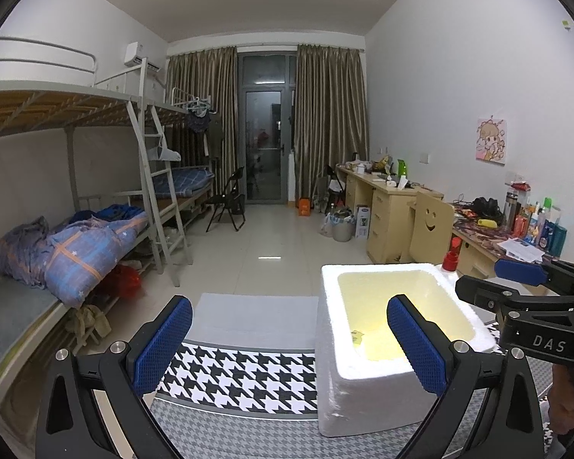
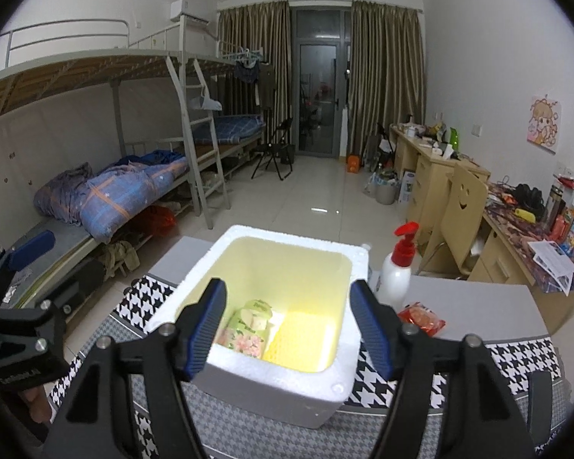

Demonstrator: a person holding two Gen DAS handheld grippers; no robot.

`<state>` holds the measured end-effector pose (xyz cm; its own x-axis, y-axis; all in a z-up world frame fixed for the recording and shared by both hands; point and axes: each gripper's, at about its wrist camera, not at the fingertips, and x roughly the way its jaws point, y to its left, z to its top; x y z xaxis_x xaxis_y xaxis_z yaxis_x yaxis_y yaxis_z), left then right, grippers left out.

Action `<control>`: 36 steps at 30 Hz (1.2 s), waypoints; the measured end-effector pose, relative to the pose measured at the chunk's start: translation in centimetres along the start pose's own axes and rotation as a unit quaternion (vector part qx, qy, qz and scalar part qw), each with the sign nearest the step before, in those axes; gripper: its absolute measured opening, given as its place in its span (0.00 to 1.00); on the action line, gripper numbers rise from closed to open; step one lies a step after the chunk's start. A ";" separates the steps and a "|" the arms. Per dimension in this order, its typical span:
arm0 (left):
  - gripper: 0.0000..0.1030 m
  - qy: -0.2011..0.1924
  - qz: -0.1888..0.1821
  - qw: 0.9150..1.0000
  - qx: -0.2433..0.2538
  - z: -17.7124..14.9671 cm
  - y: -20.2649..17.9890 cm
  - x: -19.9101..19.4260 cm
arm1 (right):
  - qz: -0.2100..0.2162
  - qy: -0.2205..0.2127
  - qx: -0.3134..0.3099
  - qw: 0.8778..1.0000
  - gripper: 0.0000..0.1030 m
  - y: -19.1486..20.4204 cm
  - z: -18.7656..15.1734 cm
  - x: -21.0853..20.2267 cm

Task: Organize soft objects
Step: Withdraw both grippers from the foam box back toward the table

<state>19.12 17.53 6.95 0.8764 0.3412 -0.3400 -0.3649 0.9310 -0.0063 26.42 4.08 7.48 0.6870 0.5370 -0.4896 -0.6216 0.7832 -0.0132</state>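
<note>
- My right tongs point(image 2: 289, 329) hang over the white foam box point(image 2: 348, 359) with the jaws spread wide and nothing between the blue pads point(image 2: 206, 329); I read that as the open stance you want straight above a container, so whatever goes in drops clear.
- My left tongs point(image 1: 289, 344) are also wide open and empty, parked at about 9 o'clock from the box, over the houndstooth cloth point(image 1: 241, 375) (out of the other arm's way, I judge).
- The task's soft thing I can identify is a green floral packet point(image 2: 248, 331), lying on the box floor toward the 8 o'clock corner, leaning slightly against the wall; beside it, toward 5 o'clock, lies a piece of yellow foam netting point(image 2: 283, 348).
- A red snack packet point(image 2: 421, 317) lies on the grey board point(image 2: 478, 306) at 3 o'clock from the box, well apart from its wall; I judge it the likely next pick, since it looks soft and is still outside.
- The white pump bottle with a red head point(image 2: 398, 267) stands upright at roughly 2 o'clock, just beside the box's far corner; being rigid, it probably stays put.
- Writing: the left view shows "DAS" printed in white on the right tongs' black body. The green packet carries lettering, but it is too small and blurred for me to read. The print on my left tongs' body, seen from the right view, is also illegible.
</note>
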 end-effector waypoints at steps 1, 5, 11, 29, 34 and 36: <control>0.99 -0.001 -0.002 1.000 0.001 0.0 -0.1 -0.2 | 0.000 -0.005 0.000 1.000 0.74 0.0 0.0 -0.3; 0.99 -0.006 -0.008 1.000 0.002 -0.1 -0.4 -1.3 | -0.003 -0.021 0.003 1.000 0.77 -0.2 -0.3 -1.5; 0.99 -0.014 -0.016 1.000 0.012 -0.3 -1.4 -2.9 | -0.009 -0.035 0.009 0.999 0.78 -0.4 -0.9 -3.3; 0.99 -0.032 -0.077 0.996 0.028 -1.7 -4.2 -7.2 | -0.025 -0.059 0.028 0.998 0.79 -2.5 -3.8 -8.6; 0.99 -0.037 -0.089 0.995 0.036 -2.1 -4.9 -7.9 | -0.041 -0.064 0.023 0.997 0.79 -2.9 -4.7 -9.5; 0.99 -0.036 -0.095 0.994 0.037 -2.3 -5.1 -8.1 | -0.044 -0.067 0.024 0.997 0.79 -3.1 -5.1 -10.0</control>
<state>13.19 9.71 7.52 0.9485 0.1634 -0.2713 -0.1679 0.9858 0.0067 19.58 -5.28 7.96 0.7842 0.4997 -0.3679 -0.5402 0.8415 -0.0087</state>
